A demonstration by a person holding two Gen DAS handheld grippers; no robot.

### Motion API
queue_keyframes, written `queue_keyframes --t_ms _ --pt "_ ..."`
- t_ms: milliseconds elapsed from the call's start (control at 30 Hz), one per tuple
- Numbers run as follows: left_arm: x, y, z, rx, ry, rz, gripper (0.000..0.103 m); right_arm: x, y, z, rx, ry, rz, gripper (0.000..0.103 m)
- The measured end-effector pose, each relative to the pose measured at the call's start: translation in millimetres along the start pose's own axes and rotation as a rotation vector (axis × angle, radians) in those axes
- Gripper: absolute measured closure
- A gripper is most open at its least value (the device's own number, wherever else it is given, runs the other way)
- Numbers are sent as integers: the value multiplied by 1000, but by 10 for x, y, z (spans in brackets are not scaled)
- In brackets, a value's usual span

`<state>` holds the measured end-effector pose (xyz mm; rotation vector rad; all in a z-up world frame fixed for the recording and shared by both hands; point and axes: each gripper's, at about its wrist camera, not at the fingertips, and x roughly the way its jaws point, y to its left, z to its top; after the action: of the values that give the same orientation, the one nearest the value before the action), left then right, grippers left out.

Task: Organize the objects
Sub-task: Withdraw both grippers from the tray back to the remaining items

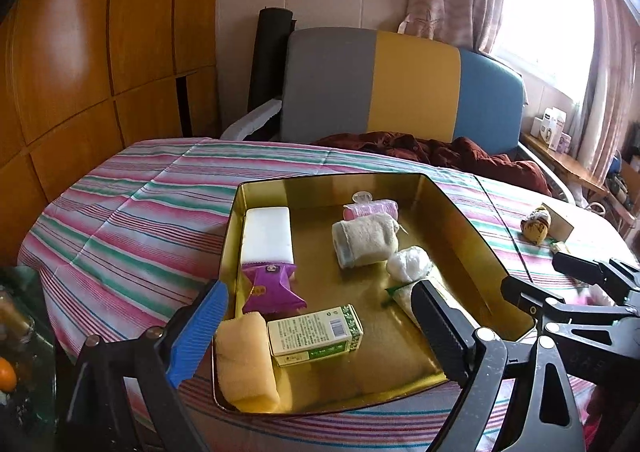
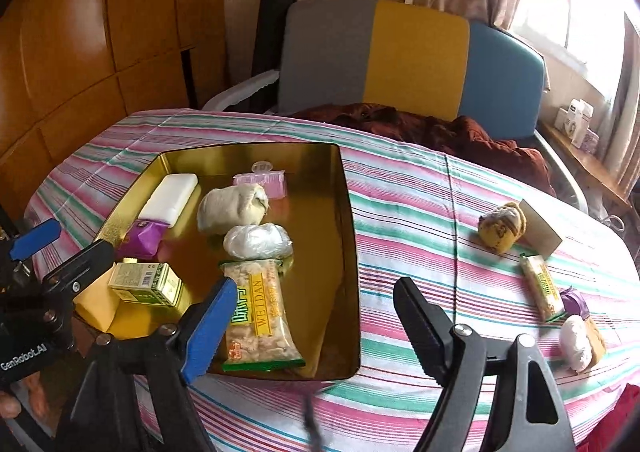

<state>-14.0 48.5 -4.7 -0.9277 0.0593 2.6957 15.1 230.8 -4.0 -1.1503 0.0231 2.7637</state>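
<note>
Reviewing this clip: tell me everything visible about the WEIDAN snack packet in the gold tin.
The WEIDAN snack packet is a clear plastic bag with a yellow label strip and green sealed ends, filled with pale puffed pieces. It lies flat in the gold tin, near its front right corner, its far end against the white plastic bundle. Neither tool touches it.
</note>
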Motion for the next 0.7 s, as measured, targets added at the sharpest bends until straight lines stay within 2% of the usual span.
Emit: queue_keyframes --t_ms 233,700 --pt "-24 -71 -37 13 6 0 7 -13 12 -12 -19 -20 -39 20" --pt "-3 -139 -77 54 6 38 6 7 -129 -74 13 -21 -58 20"
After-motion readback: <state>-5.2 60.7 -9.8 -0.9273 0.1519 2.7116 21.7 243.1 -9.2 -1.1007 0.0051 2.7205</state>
